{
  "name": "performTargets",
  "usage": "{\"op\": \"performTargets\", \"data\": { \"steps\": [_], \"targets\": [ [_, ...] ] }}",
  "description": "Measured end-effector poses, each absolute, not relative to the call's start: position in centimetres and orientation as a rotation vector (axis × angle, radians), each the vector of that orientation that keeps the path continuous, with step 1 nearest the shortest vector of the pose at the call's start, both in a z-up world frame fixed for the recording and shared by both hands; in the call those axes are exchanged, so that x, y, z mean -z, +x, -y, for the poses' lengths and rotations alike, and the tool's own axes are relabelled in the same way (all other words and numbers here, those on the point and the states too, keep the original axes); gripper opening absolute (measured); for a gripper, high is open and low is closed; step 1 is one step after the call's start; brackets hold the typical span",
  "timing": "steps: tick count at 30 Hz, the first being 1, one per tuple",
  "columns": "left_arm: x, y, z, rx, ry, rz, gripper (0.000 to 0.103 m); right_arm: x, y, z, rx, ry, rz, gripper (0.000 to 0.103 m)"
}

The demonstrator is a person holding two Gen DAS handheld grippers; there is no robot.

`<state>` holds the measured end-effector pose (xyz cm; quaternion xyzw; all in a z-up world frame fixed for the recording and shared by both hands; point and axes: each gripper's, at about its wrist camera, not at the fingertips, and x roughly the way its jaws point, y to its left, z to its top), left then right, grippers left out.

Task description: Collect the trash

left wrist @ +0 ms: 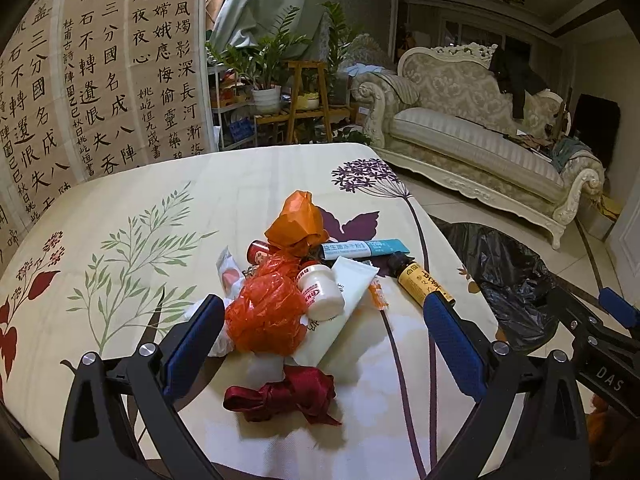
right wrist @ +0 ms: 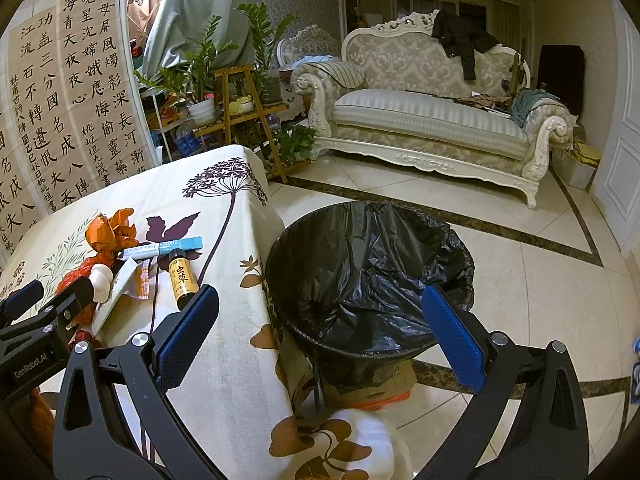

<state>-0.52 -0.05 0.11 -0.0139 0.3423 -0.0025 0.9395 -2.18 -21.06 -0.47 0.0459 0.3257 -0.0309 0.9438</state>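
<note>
Both tongs spread apart, empty. Left tongs (left wrist: pixel 320 330) over the trash pile (left wrist: pixel 304 280) mid-surface; I'd clamp the orange bag (left wrist: pixel 266 314) centrally, then carry to the bin (right wrist: pixel 368 280) beside the surface.

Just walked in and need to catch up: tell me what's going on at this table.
A person is clearing trash with two handheld grippers. The left gripper hangs open over a pile on the tablecloth: an orange plastic bag, a white jar, a white tube and a red ribbon. The right gripper is open and empty above the black-lined trash bin beside the table. Nothing is held yet.
</note>
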Motion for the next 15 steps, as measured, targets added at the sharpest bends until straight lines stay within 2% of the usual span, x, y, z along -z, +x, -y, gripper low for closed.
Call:
{"op": "performTargets", "data": {
  "steps": [15],
  "targets": [
    [-0.08, -0.39, -0.03, 0.006, -0.028, -0.696, 0.097, 0.49, -2.15, 21.05, 0.062, 0.096, -0.664, 0.099]
  ]
}}
